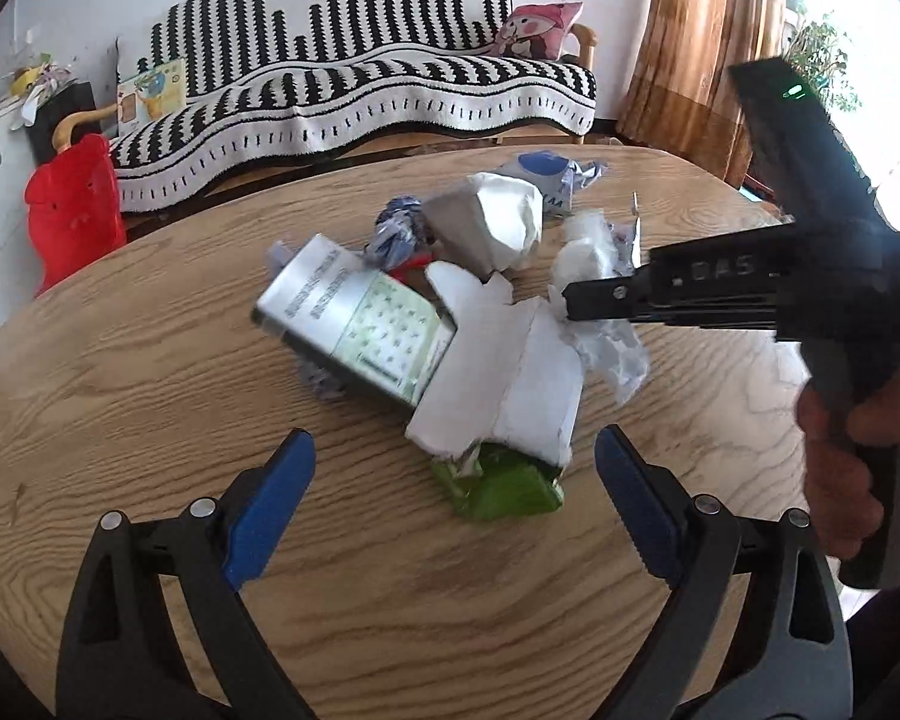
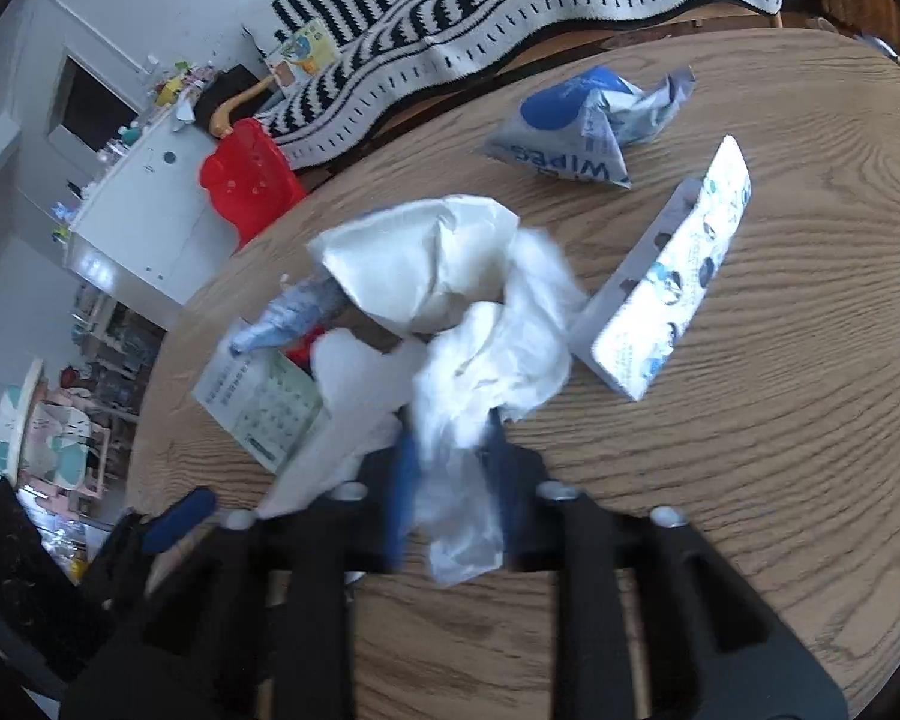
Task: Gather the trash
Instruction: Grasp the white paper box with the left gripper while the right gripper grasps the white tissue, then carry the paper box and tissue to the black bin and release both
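A heap of trash lies on the round wooden table (image 1: 150, 372). It holds a grey-green carton (image 1: 354, 324), torn white card (image 1: 510, 372), a green wrapper (image 1: 504, 492), a white paper bag (image 1: 492, 222) and a blue wipes packet (image 2: 570, 126). My left gripper (image 1: 450, 498) stands open, just short of the green wrapper. My right gripper (image 2: 453, 480) is shut on crumpled white tissue (image 2: 498, 354), which bulges out past its blue fingertips (image 2: 405, 480). In the left wrist view the right gripper (image 1: 567, 303) comes in from the right, held by a hand (image 1: 852, 468).
A patterned tissue box (image 2: 672, 276) stands on edge to the right of the heap. Beyond the table's far edge are a red plastic bin (image 1: 75, 204), a striped sofa (image 1: 360, 78) and a white cabinet (image 2: 138, 210). A curtain (image 1: 690, 42) hangs at the back right.
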`<move>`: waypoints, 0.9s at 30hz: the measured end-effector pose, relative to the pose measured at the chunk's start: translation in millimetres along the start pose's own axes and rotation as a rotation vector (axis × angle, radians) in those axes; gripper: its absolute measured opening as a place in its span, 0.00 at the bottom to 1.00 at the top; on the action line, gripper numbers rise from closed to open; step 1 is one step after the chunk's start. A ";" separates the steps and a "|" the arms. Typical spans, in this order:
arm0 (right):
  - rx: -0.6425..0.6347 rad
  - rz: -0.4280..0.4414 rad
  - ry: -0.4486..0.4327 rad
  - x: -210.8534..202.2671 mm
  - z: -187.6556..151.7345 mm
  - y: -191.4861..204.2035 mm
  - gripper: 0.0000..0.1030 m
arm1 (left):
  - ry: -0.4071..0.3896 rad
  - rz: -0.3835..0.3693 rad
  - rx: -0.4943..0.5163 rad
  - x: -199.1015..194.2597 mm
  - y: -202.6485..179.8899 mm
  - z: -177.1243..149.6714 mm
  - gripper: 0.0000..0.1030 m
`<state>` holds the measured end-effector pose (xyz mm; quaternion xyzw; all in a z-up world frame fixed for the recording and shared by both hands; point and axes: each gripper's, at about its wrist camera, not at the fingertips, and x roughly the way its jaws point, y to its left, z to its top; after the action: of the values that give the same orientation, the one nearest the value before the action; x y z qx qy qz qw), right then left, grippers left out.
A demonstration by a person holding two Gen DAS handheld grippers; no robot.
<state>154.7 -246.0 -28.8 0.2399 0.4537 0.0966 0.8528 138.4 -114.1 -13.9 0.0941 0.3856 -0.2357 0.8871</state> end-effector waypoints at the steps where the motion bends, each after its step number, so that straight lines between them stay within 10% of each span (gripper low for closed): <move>1: -0.015 0.001 -0.015 -7.6 -0.9 3.7 0.14 | -0.001 -0.001 -0.001 2.8 -1.6 1.5 0.89; 11: -0.060 -0.023 -0.068 -63.9 -12.8 -12.7 0.14 | 0.015 0.060 0.095 32.2 -45.6 16.2 0.88; 13: -0.054 -0.035 -0.074 -74.8 -14.6 -22.3 0.14 | 0.026 0.096 0.117 38.1 -52.3 16.3 0.82; 15: -0.049 -0.049 -0.086 -89.4 -17.7 -32.3 0.14 | 0.047 0.136 0.132 43.1 -58.8 15.9 0.52; 27: -0.016 -0.160 -0.119 -174.7 -52.2 -98.4 0.14 | 0.015 0.112 0.089 -3.9 -98.4 27.7 0.33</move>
<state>7.1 -381.3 24.7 0.2017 0.4190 0.0175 0.8851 105.4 -208.1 9.4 0.1567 0.3755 -0.2021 0.8908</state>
